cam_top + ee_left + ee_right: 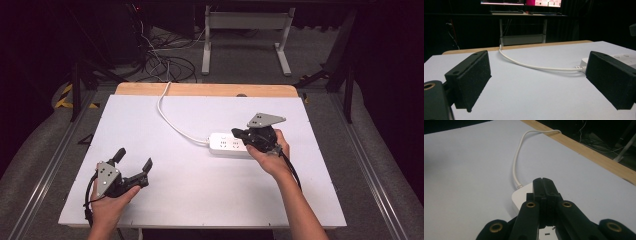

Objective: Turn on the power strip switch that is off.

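Right tongs shut, seemingly over the power strip — left tongs agape.

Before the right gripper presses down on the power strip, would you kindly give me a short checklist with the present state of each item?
1. Right gripper shut, jaws together: ok.
2. Right gripper over the power strip: ok.
3. Contact with the strip: cannot tell.
4. Strip flat on the table, sockets up: ok.
5. Cord clear of both grippers: ok.
6. Left gripper open, apart from the strip: ok.
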Action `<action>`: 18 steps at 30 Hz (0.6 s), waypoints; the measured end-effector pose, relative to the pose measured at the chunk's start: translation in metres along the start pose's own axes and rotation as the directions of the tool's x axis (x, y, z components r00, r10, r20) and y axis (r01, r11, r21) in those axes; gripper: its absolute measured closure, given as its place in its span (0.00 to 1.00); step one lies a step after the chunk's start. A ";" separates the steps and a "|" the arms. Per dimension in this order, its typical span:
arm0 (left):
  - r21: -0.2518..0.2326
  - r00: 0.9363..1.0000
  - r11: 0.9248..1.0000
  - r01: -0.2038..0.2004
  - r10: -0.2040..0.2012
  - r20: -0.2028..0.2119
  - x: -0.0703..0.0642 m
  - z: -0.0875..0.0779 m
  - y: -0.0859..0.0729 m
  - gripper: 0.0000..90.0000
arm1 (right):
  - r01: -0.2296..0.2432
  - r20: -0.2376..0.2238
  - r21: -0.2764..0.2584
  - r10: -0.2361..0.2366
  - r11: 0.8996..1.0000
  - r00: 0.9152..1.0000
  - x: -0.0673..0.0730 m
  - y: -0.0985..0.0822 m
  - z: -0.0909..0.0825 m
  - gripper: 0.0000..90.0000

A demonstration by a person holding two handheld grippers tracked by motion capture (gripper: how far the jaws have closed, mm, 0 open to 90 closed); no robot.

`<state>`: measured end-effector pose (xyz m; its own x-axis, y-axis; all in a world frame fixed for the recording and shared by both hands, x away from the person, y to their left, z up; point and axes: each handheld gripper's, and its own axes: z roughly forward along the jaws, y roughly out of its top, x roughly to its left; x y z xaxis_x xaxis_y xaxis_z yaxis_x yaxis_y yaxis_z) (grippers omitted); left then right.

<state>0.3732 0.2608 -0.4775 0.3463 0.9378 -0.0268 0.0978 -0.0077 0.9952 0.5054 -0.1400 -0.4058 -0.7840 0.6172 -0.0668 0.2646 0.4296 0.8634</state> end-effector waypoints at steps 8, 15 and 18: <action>0.000 1.000 1.000 -0.008 0.008 0.006 -0.001 0.000 0.000 0.08 | -0.024 0.005 0.034 0.024 0.999 1.000 -0.006 -0.002 0.016 1.00; 0.006 1.000 1.000 -0.018 0.018 0.013 -0.002 -0.001 0.000 0.08 | -0.037 -0.002 0.085 0.037 0.996 0.999 -0.007 -0.006 0.040 1.00; 0.006 1.000 1.000 -0.016 0.016 0.014 -0.002 0.000 -0.001 0.08 | -0.042 -0.003 0.093 0.042 0.995 0.999 -0.007 -0.006 0.045 1.00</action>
<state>0.3724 0.2594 -0.4786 0.3605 0.9327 -0.0121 0.0977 -0.0248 0.9949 0.5341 -0.1175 -0.4333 -0.7736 0.6331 -0.0289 0.3486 0.4631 0.8149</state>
